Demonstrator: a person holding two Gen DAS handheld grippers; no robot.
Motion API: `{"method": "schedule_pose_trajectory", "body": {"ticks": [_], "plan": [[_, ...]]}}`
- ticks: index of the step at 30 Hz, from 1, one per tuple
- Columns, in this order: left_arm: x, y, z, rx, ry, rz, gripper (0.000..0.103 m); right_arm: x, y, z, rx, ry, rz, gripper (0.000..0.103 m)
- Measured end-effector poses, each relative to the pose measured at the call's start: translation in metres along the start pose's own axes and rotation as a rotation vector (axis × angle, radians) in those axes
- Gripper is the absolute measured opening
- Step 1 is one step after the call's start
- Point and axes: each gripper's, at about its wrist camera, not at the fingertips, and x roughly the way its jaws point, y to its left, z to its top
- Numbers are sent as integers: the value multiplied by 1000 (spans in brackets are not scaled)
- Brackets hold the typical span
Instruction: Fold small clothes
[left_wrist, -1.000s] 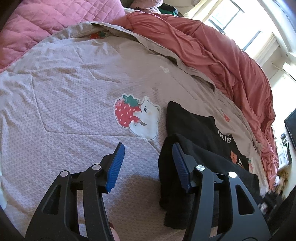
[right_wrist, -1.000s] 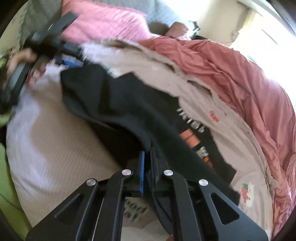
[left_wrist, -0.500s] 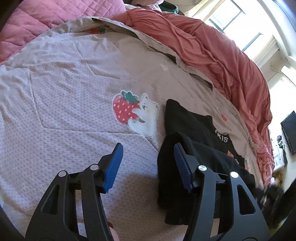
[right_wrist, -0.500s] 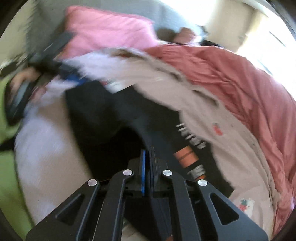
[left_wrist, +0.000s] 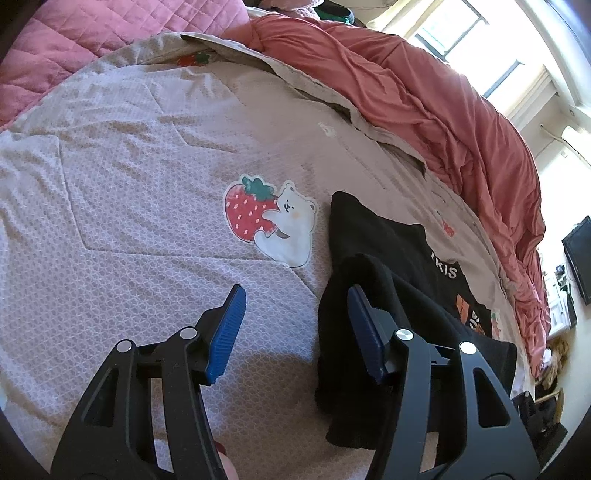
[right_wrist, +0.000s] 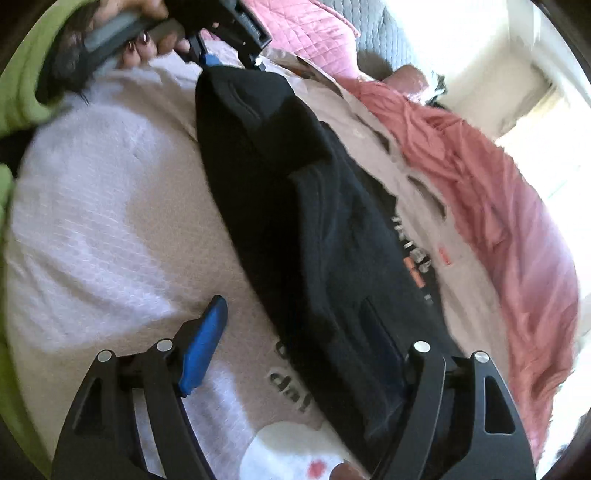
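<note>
A small black garment with white and orange print (left_wrist: 399, 258) lies folded lengthwise on the grey bedspread (left_wrist: 129, 192). My left gripper (left_wrist: 295, 314) is open and empty just left of the garment's near end, its right finger over the cloth edge. In the right wrist view the black garment (right_wrist: 306, 206) runs as a long strip up the middle. My right gripper (right_wrist: 303, 332) is open, its jaws wide apart, with the garment lying between and over the right finger. The left gripper also shows in the right wrist view (right_wrist: 221, 48), at the garment's far end.
A strawberry and bear patch (left_wrist: 269, 221) marks the bedspread left of the garment. A crumpled red duvet (left_wrist: 424, 96) lies along the far side. A pink quilted pillow (left_wrist: 92, 40) lies at the far left. The person's green sleeve (right_wrist: 22, 74) shows at left.
My right gripper was shut on the black garment and has opened, letting the cloth drop onto the bed. My left gripper stayed open and barely moved.
</note>
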Motion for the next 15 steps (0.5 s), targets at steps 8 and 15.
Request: {"method": "schedule_pose_trajectory", "body": {"ticks": [8,15], "plan": [[-9,-4,1,11,-13,-21,49,-1,-53,12,173,-27,37,13],[-33,-20,2,75,-116,-138,52,8,-145,41,366,-81,62,13]]}}
